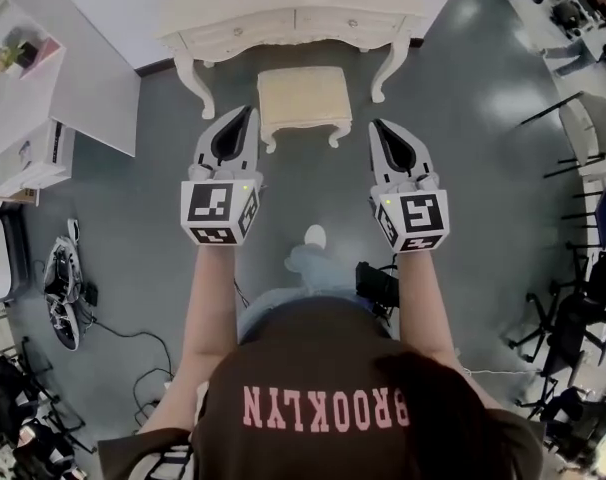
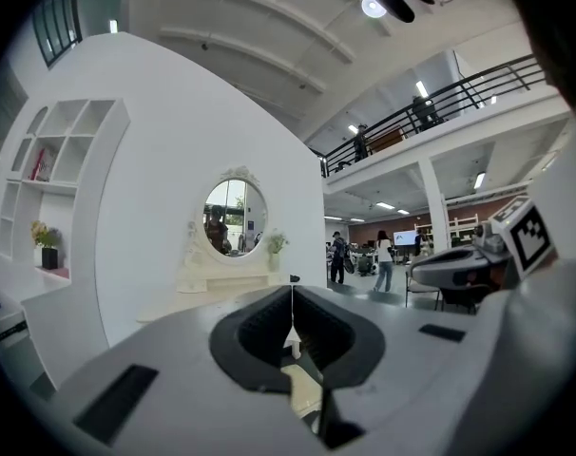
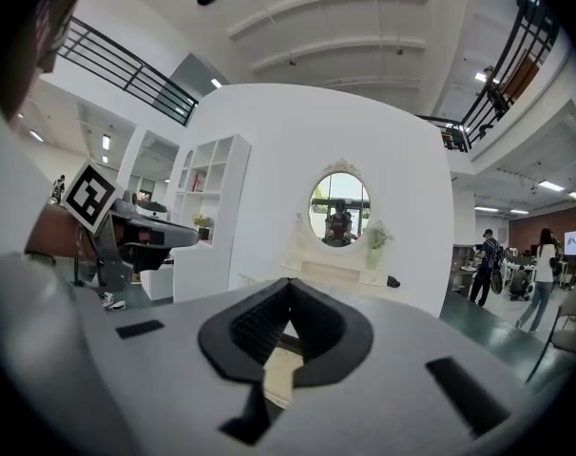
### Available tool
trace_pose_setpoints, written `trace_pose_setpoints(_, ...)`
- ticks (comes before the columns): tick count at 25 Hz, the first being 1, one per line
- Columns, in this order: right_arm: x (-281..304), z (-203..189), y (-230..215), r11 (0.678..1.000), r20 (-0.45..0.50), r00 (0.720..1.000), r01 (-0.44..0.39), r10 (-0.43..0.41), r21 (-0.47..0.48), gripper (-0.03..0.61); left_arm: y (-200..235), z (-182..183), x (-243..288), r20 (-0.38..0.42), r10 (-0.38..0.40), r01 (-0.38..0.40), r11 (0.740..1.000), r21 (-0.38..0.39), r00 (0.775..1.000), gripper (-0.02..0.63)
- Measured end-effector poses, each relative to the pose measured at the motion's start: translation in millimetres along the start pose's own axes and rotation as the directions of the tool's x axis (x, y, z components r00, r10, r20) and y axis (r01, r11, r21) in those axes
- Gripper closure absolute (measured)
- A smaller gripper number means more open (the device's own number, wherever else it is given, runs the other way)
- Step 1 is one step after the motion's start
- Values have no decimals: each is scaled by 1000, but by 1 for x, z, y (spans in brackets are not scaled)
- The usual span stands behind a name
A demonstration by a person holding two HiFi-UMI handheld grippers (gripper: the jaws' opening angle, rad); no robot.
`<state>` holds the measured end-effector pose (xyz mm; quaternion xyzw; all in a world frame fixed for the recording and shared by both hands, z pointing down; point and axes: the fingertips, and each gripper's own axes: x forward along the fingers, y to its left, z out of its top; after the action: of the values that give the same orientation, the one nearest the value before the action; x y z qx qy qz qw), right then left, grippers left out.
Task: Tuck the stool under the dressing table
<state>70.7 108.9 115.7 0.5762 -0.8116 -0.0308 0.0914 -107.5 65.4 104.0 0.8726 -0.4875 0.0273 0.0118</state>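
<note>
Dark brown T-shirt shoulders (image 1: 323, 398) with pink lettering fill the bottom of the head view, and two bare forearms reach forward from them. They carry the left gripper (image 1: 249, 111) and the right gripper (image 1: 375, 125), both pointing level, each with its jaws pressed together on nothing. Between their tips the cream padded stool with curved legs (image 1: 304, 101) stands on the grey floor (image 1: 463, 168). It is just in front of the cream carved dressing table (image 1: 283, 30), its back edge at the gap between the table's front legs. The table's drawers are closed. At the left, a white open shelf unit (image 2: 65, 179) holds a yellow-flowered potted plant (image 2: 43, 245) in one compartment and upright books (image 2: 41, 164) in a higher one.
</note>
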Motion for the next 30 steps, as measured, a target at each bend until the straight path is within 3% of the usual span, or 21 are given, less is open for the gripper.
trace_pose_setpoints(7, 73, -13, -68, 999, -20, 999, -38, 38, 6, 580, 18, -11, 87, -26, 69, -70, 997, -36, 997, 609)
trace_pose_setpoints(14, 110, -42, -85, 997, -78, 994, -80, 81, 23, 580, 41, -37, 123, -92, 108, -114, 992, -62, 990, 609)
trace_pose_setpoints(30, 213, -92, -154, 998, -200, 978, -54, 60, 37, 580, 114, -98, 231, -199, 129, -152, 983, -103, 971, 609)
